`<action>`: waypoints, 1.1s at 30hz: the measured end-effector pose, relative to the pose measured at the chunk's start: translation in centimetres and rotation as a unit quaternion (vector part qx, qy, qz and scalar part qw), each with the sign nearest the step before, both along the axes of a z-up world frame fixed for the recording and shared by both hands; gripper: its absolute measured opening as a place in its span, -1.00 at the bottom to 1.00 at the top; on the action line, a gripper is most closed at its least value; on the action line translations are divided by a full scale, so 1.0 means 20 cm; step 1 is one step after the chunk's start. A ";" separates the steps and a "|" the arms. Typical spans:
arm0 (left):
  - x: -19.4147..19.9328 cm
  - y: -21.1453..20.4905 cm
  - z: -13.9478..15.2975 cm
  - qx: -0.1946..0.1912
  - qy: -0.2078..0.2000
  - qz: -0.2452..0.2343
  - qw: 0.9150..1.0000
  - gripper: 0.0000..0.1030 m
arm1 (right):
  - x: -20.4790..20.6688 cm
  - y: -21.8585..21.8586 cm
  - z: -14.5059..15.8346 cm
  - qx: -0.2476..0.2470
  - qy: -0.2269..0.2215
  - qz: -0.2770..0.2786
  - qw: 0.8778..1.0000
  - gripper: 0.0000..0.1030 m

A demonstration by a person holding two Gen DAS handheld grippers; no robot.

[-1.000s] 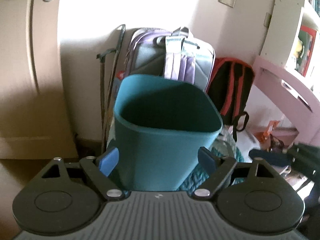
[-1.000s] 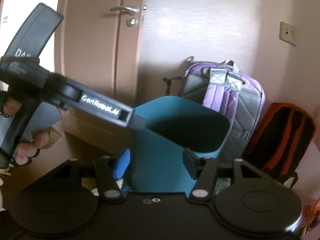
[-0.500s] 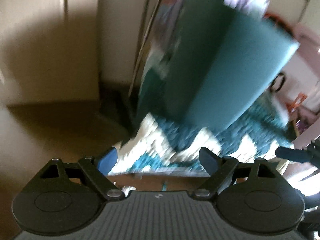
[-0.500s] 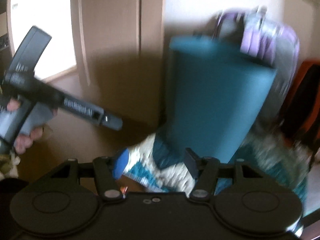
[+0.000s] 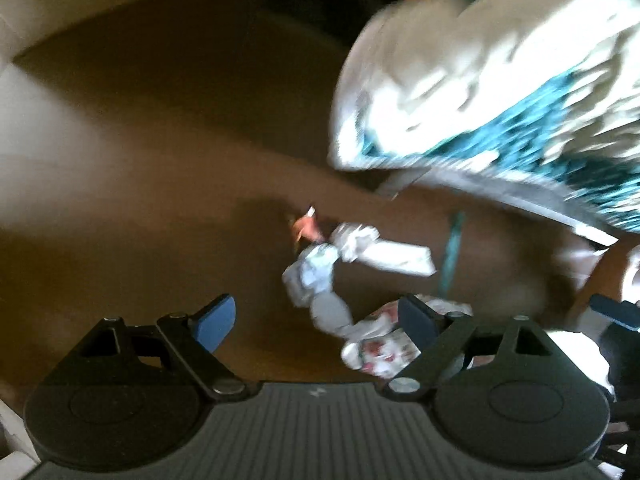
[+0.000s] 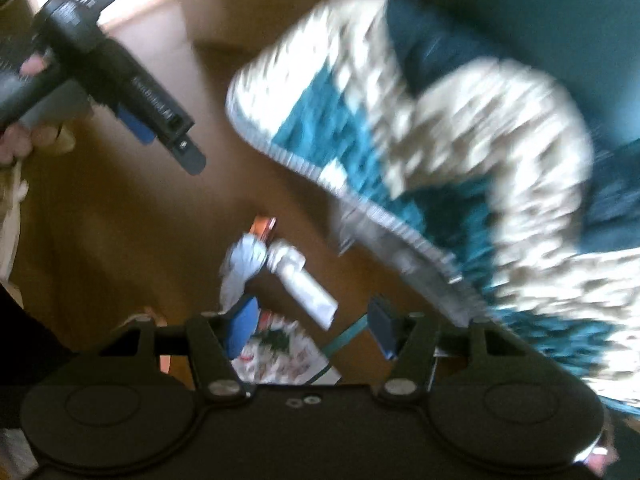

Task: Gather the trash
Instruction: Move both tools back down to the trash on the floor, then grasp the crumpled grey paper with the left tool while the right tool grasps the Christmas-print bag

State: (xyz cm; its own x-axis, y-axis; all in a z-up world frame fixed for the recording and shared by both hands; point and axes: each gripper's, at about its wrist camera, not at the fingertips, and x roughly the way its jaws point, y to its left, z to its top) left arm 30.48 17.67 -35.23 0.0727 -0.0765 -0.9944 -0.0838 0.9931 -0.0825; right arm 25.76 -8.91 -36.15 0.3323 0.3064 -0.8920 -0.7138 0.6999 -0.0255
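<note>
Several pieces of trash lie on the brown floor: crumpled white paper [image 5: 316, 276], a white tube-like wrapper [image 5: 394, 256], a small orange scrap [image 5: 306, 226] and a printed wrapper [image 5: 380, 346]. The same pile shows in the right wrist view: crumpled paper [image 6: 242, 266], white tube [image 6: 304, 282], printed wrapper [image 6: 280, 350]. My left gripper [image 5: 316, 322] is open and empty just above the pile. My right gripper [image 6: 310, 328] is open and empty over the pile. The left gripper [image 6: 120, 80] also shows at the upper left of the right wrist view. Both views are blurred.
A teal and white shaggy rug [image 5: 500, 92] lies to the right of the trash; its edge [image 6: 400, 208] runs close past the pile. The teal bin [image 6: 560, 20] stands on the rug at the far right. A pale wall base [image 5: 60, 20] borders the floor at left.
Both grippers have swung down from facing the teal bin and backpacks to facing the floor. The trash pile has come into view under them. Both stay open.
</note>
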 end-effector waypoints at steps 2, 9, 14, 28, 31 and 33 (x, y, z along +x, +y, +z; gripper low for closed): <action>0.02 0.02 -0.16 0.002 0.021 0.002 1.000 0.73 | 0.04 0.05 -0.15 -0.014 0.015 0.013 1.000 0.18; 0.07 0.08 -0.62 -0.001 0.059 0.025 0.998 0.73 | 0.14 0.24 -0.59 -0.061 0.069 0.077 0.993 0.18; 0.08 0.06 -0.82 -0.012 0.064 0.040 0.997 0.73 | 0.14 0.36 -0.84 -0.098 0.076 0.155 0.980 0.17; 0.03 -0.04 -1.07 0.007 0.056 0.040 0.998 0.29 | 0.11 0.54 -1.20 -0.127 0.073 0.268 0.952 0.15; 0.02 -0.06 -1.08 0.013 0.050 0.032 0.998 0.16 | 0.10 0.55 -1.21 -0.128 0.070 0.267 0.953 0.13; 0.01 -0.06 -1.09 0.017 0.045 0.036 0.998 0.14 | 0.09 0.54 -1.22 -0.126 0.070 0.265 0.954 0.13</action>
State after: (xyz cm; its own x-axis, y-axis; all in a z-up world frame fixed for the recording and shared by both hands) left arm 30.66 16.39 -56.95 -0.0132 -0.0410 -0.9991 -0.1604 0.9863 -0.0383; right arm 27.57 1.90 -60.48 0.0626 0.1681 -0.9838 -0.9741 0.2250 -0.0235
